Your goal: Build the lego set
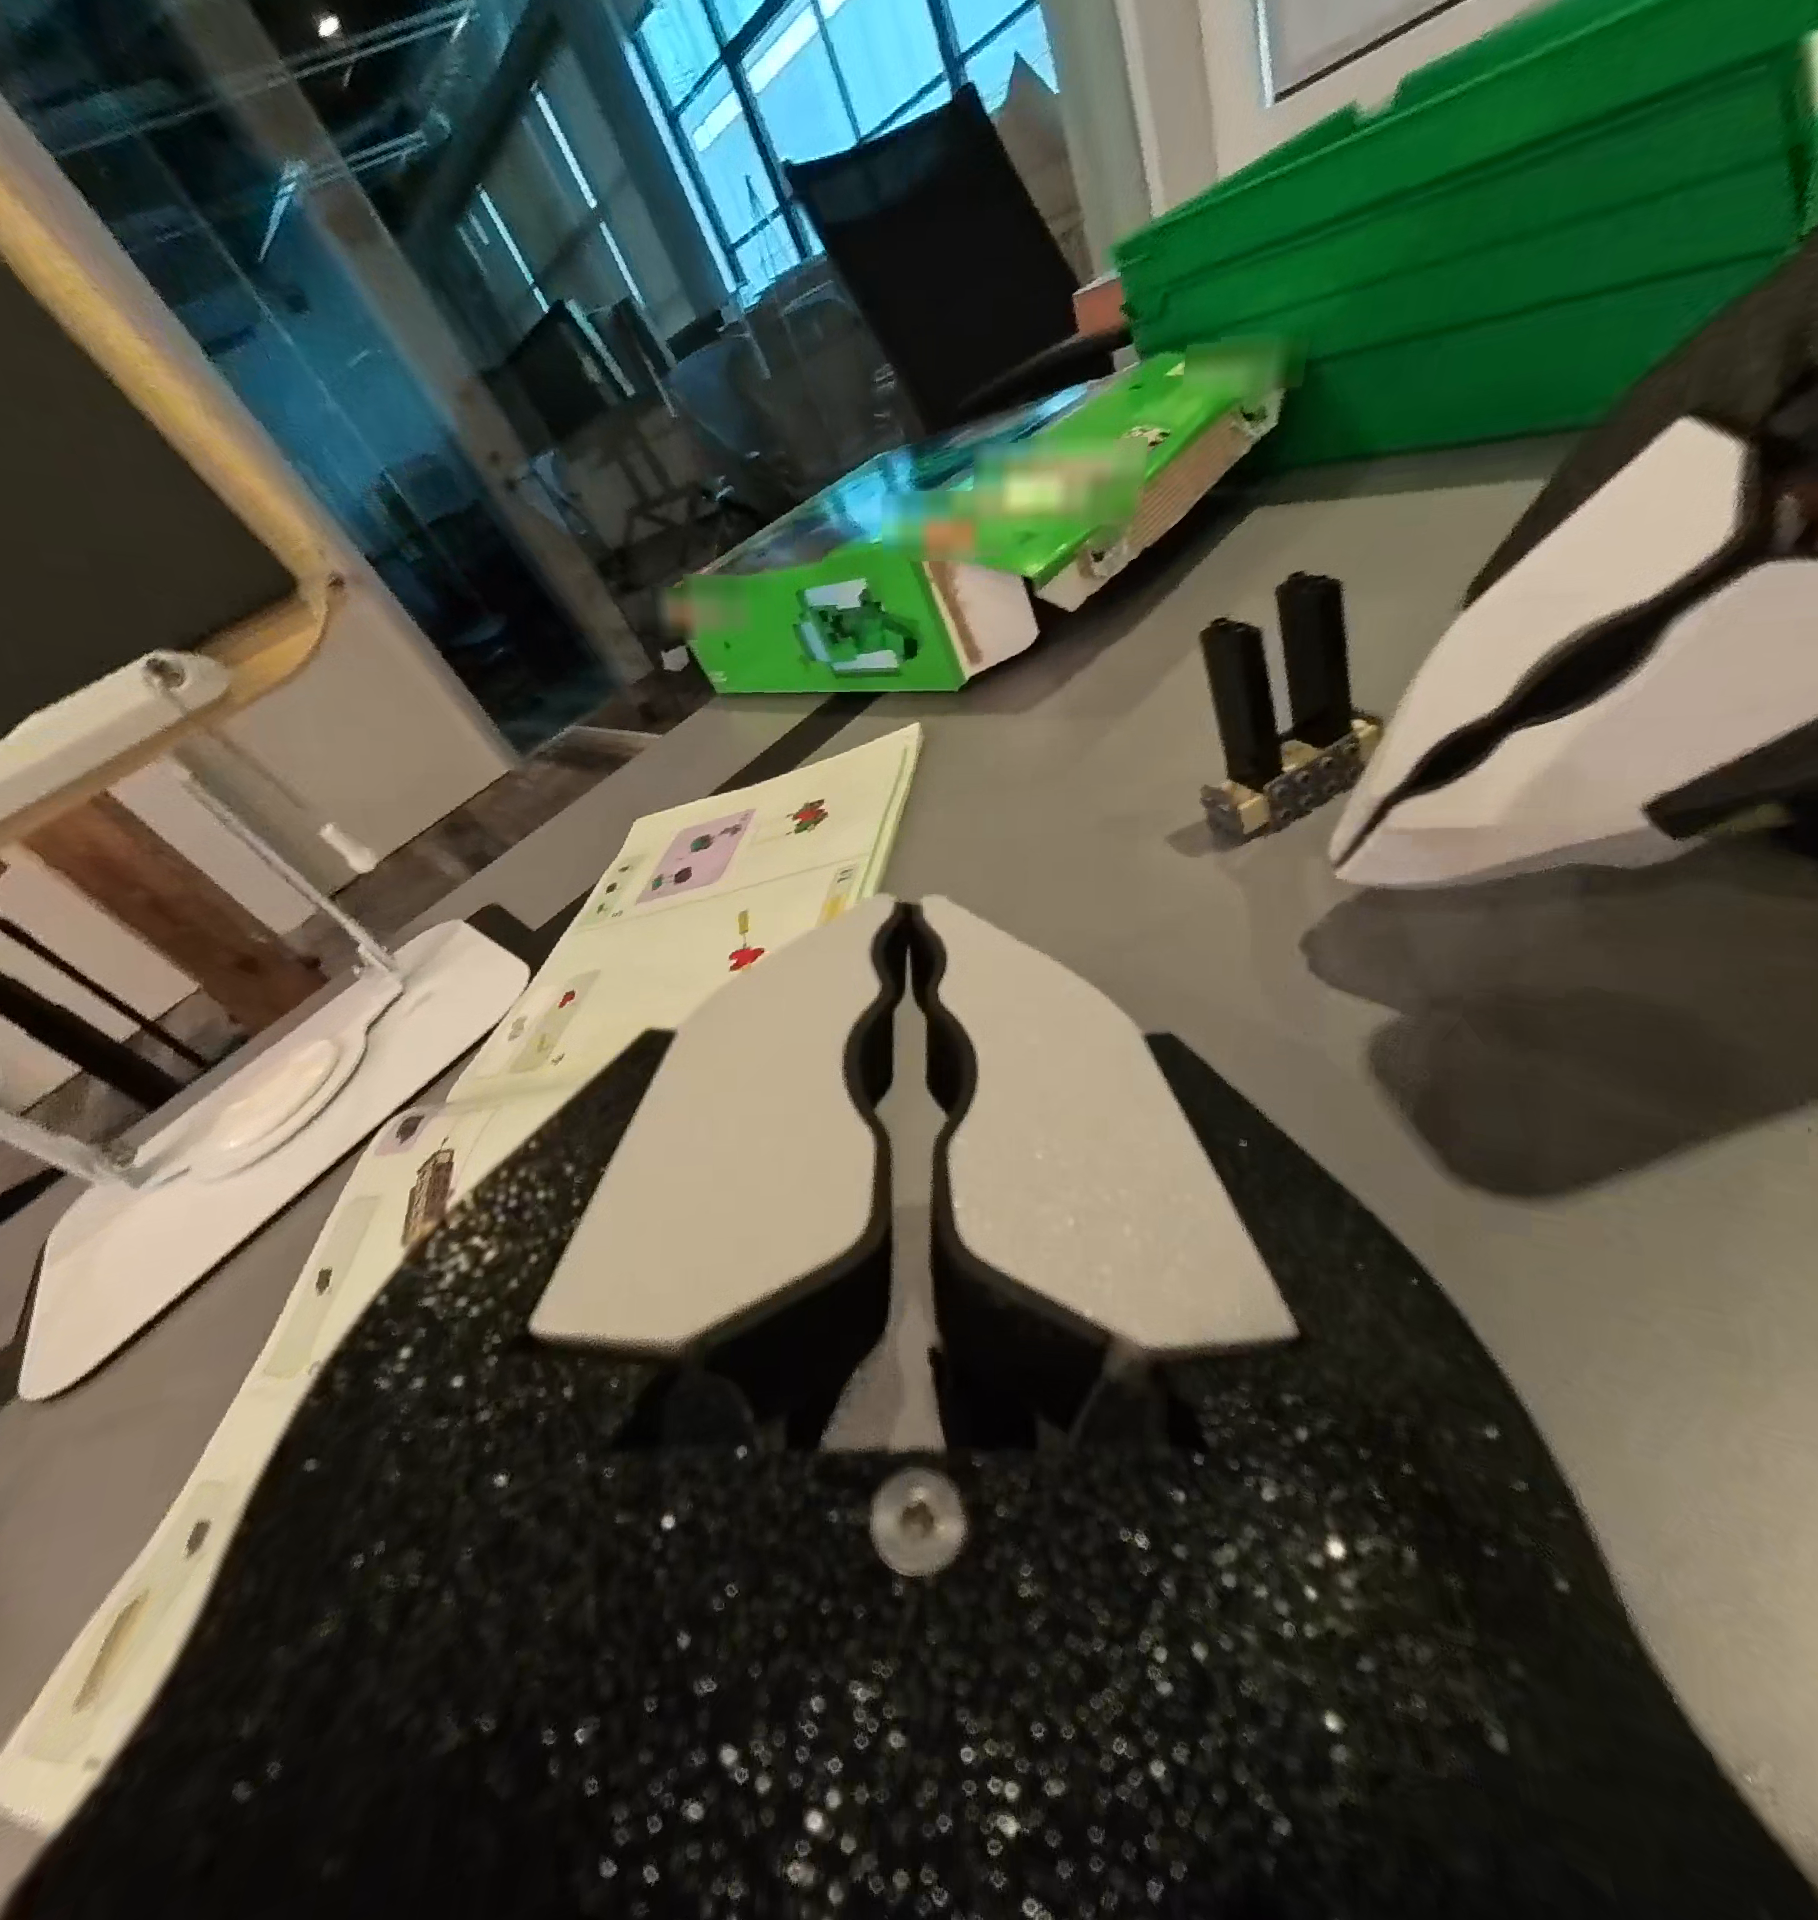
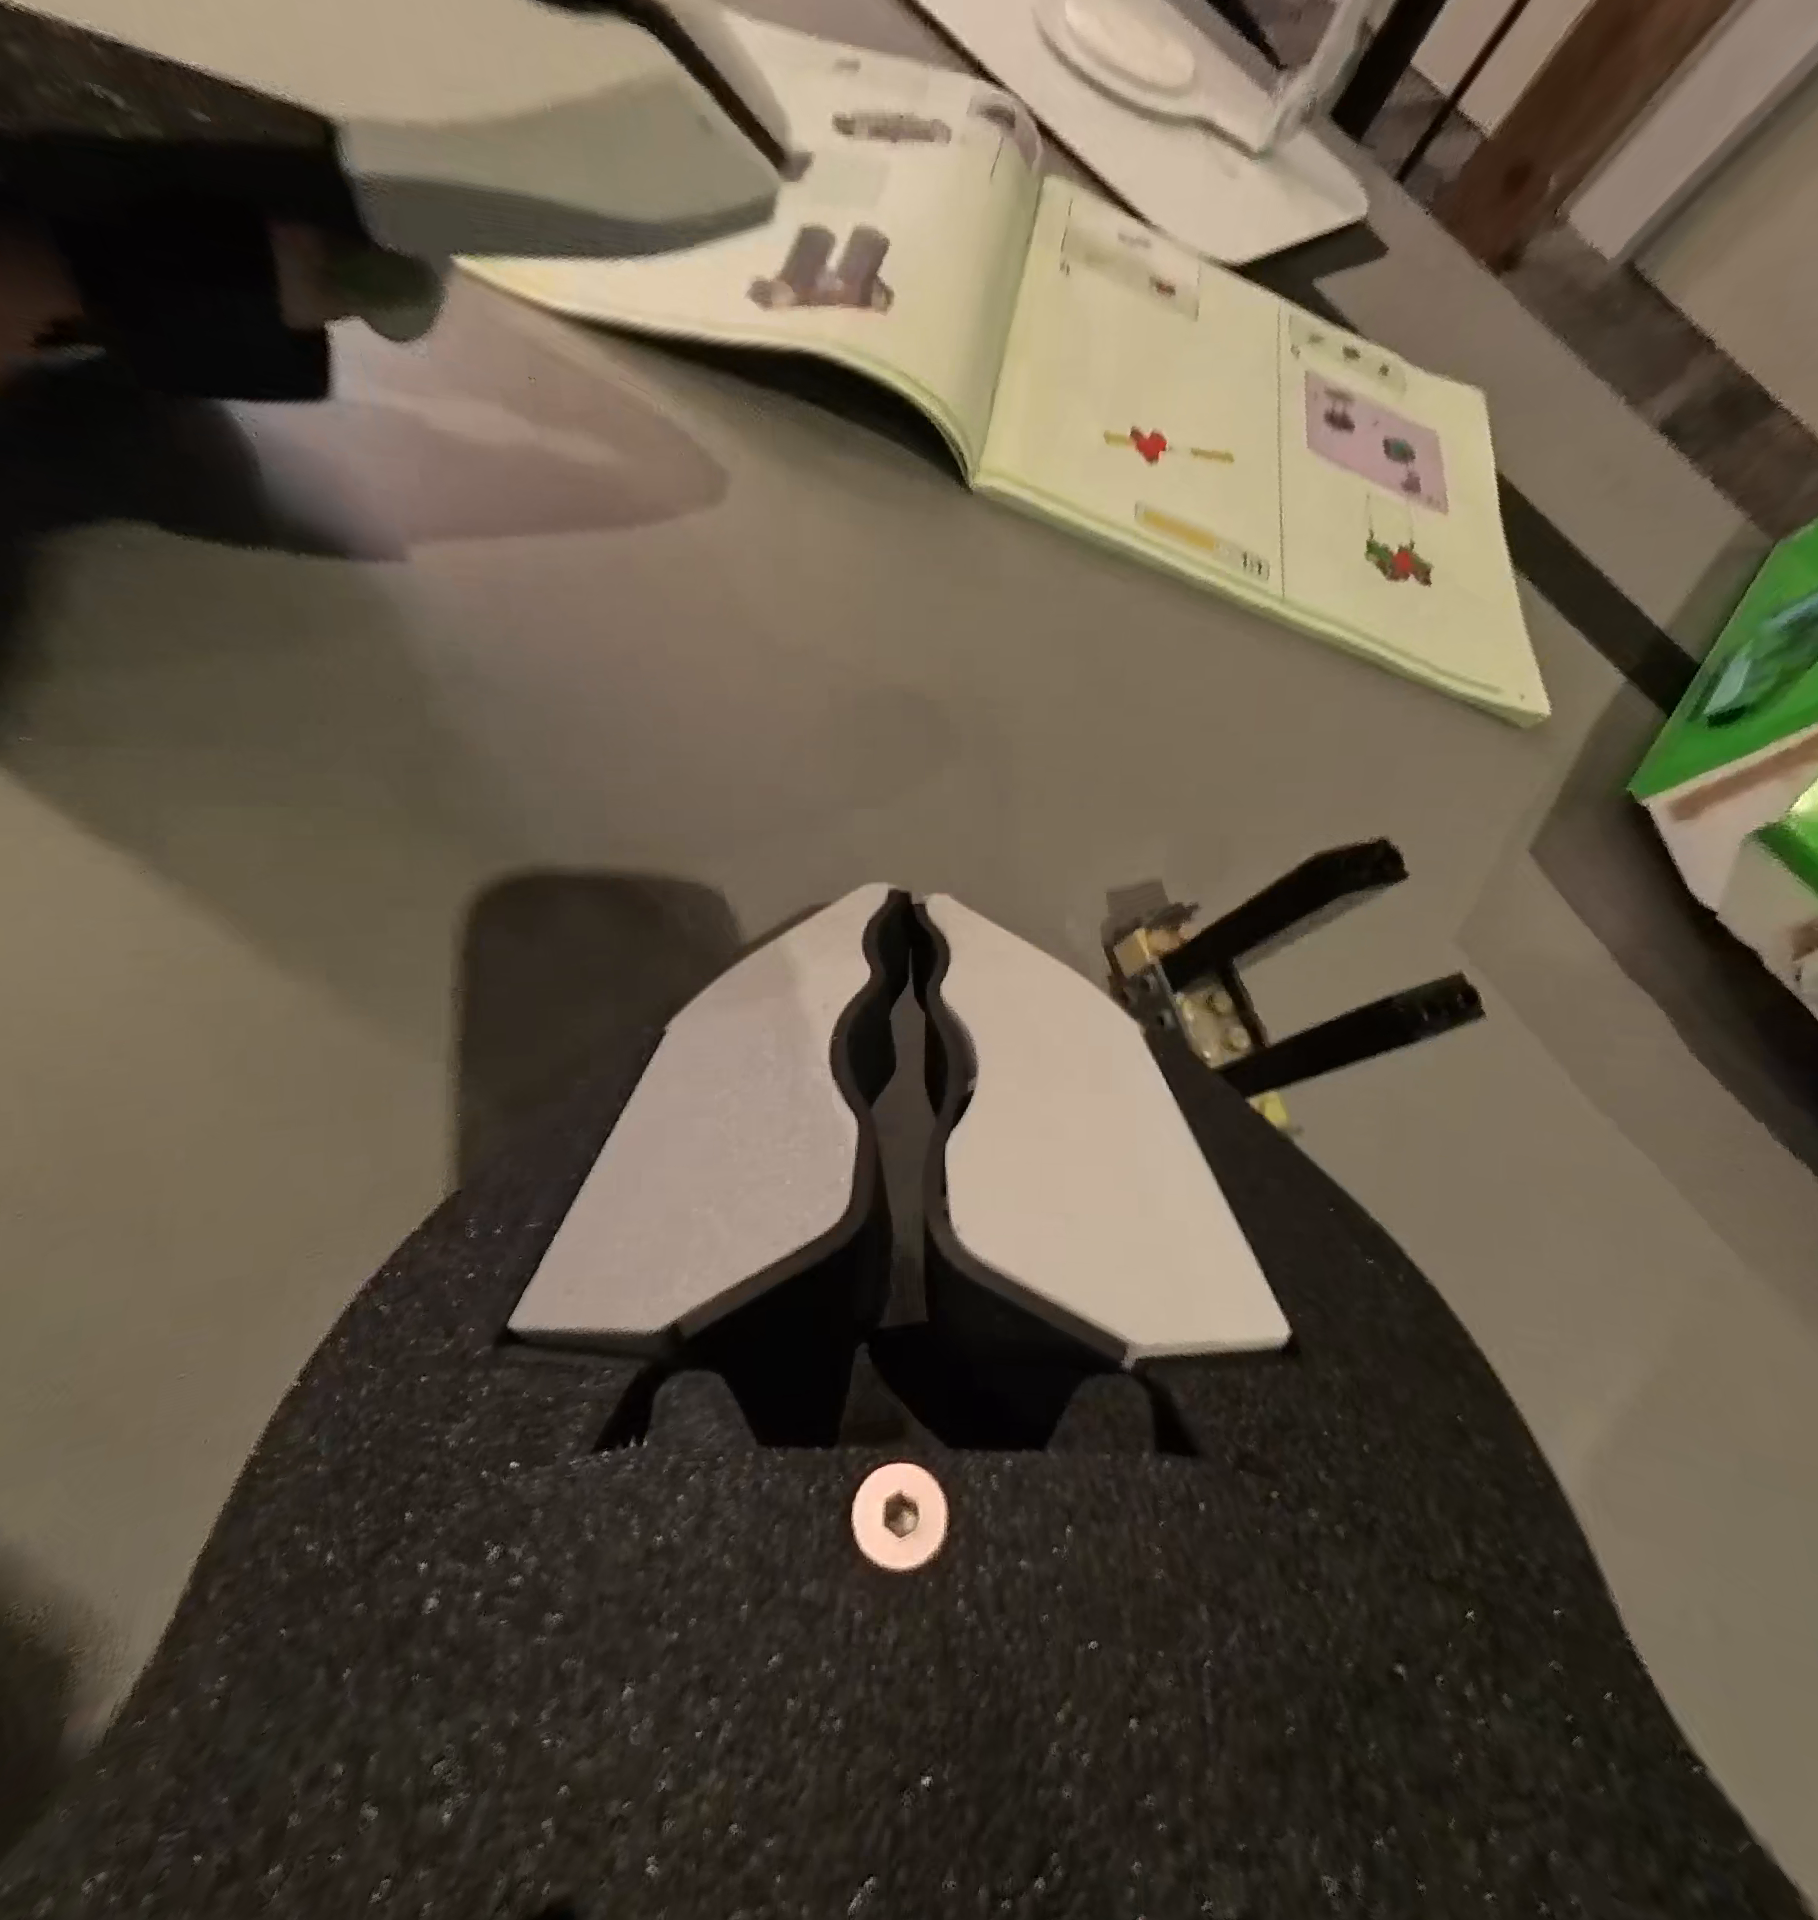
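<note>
Above the desk [image 2: 676, 727], both hand-held grippers, left [image 1: 910, 914] and right [image 2: 910, 899], are hovering closed and empty. Just beside the right one, the small lego build [image 2: 1258, 987] is standing with two black pillars; a careless sweep could be toppling it.

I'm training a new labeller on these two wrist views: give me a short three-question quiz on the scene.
1. True or false: the left gripper holds a brick.
2. How many black columns rise from the small lego assembly?
3. The instruction booklet lies: A) open, B) closed, C) inside the green box.

Key: 1 false, its jaws are shut on nothing; 2 two; 3 A.
</note>
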Demonstrator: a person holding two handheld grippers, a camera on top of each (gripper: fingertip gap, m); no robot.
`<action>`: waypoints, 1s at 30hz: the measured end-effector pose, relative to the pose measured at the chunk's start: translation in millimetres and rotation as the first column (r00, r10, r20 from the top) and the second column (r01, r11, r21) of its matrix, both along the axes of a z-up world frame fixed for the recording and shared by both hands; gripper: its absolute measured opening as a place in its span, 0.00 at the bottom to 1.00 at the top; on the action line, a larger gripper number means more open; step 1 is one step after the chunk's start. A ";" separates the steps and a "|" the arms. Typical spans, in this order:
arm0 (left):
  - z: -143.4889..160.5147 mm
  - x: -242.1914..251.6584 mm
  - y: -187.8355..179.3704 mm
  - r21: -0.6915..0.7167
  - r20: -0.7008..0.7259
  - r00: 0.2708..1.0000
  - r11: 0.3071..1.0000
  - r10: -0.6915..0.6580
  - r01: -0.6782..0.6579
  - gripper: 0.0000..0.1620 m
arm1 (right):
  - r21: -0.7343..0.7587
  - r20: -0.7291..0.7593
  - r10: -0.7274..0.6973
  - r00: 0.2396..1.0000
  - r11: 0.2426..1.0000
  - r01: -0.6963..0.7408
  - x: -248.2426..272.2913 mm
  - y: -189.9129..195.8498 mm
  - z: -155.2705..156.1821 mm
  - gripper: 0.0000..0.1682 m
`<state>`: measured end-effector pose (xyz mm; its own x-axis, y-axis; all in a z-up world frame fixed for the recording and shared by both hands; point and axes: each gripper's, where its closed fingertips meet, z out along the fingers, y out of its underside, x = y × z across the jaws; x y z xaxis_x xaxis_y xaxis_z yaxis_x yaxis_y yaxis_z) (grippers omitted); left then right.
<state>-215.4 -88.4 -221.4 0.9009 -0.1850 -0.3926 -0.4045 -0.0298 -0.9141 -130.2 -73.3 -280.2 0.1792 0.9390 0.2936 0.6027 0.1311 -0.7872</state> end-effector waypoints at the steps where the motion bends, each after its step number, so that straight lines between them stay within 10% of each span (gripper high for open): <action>1: -0.6 2.9 -0.3 -0.001 -0.011 1.000 1.000 -0.013 0.013 0.00 | -0.008 0.002 -0.012 1.000 1.000 0.012 2.7 4.0 -1.3 0.00; 18: -7.7 11.4 0.4 -0.037 -0.036 0.998 0.998 -0.058 0.056 0.00 | 0.093 0.032 -0.237 0.971 0.968 0.233 37.7 68.1 -1.6 0.00; 30: -7.4 12.3 -0.3 -0.038 -0.011 0.998 0.997 -0.069 0.068 0.00 | -0.085 0.024 -0.105 0.994 0.991 0.107 30.5 62.0 -6.6 0.45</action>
